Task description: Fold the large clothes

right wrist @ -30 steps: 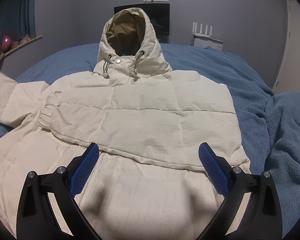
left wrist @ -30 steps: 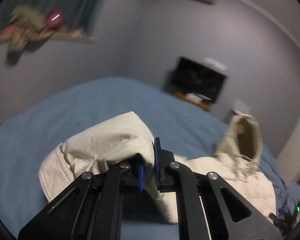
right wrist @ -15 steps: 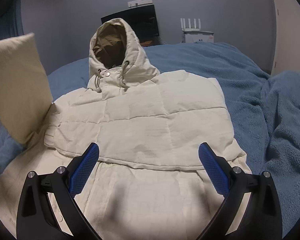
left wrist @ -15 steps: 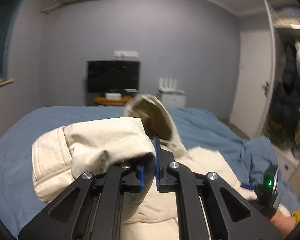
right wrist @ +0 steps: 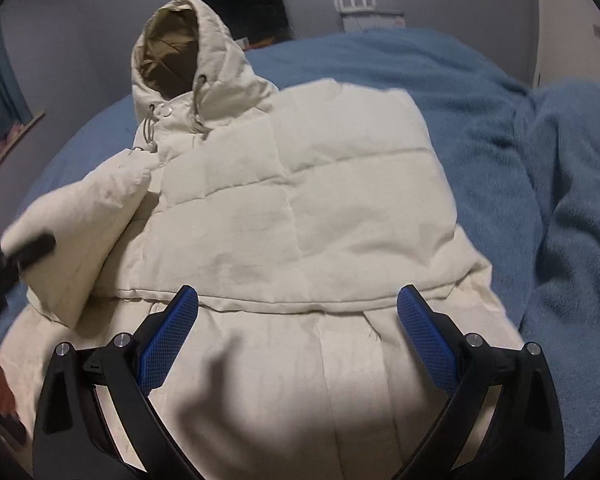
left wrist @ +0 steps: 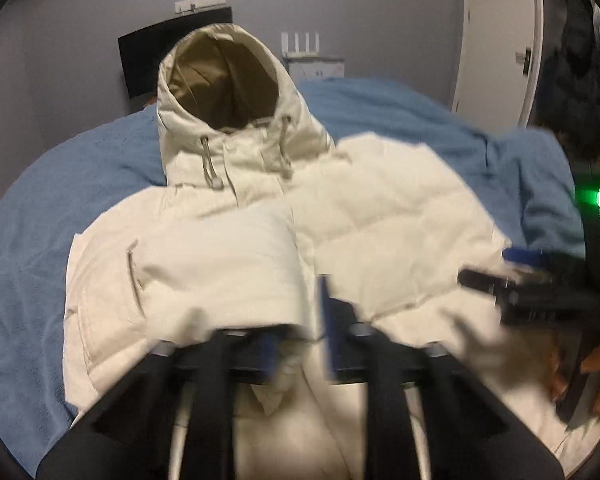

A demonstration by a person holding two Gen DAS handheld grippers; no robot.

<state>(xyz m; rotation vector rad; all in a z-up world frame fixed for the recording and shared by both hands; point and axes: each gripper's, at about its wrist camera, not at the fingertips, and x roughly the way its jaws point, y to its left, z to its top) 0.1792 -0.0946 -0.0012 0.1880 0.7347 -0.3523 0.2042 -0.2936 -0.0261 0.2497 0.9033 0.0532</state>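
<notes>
A cream hooded puffer jacket [right wrist: 300, 208] lies face up on the blue bed, its hood [left wrist: 224, 80] standing at the far end. Its left sleeve [left wrist: 220, 264] is folded over onto the chest. My left gripper [left wrist: 296, 336] is blurred just behind the sleeve's cuff, and its jaws are opening with the cuff's edge still between the blue pads. In the right wrist view the sleeve [right wrist: 80, 232] lies at the left beside the left gripper's dark tip. My right gripper [right wrist: 300, 340] hovers wide open over the jacket's lower front, holding nothing, and shows at the right [left wrist: 520, 276] of the left wrist view.
The blue bedcover [right wrist: 500, 128] surrounds the jacket, bunched into a thick fold [right wrist: 580, 200] on the right. A dark TV [right wrist: 252, 12] and a white router [right wrist: 360, 4] stand against the far wall. A white door [left wrist: 496, 40] is at the right.
The left gripper carried the sleeve across and down onto the jacket's chest, swinging to face the hood, and its jaws parted. The right gripper stayed open and shifted slightly.
</notes>
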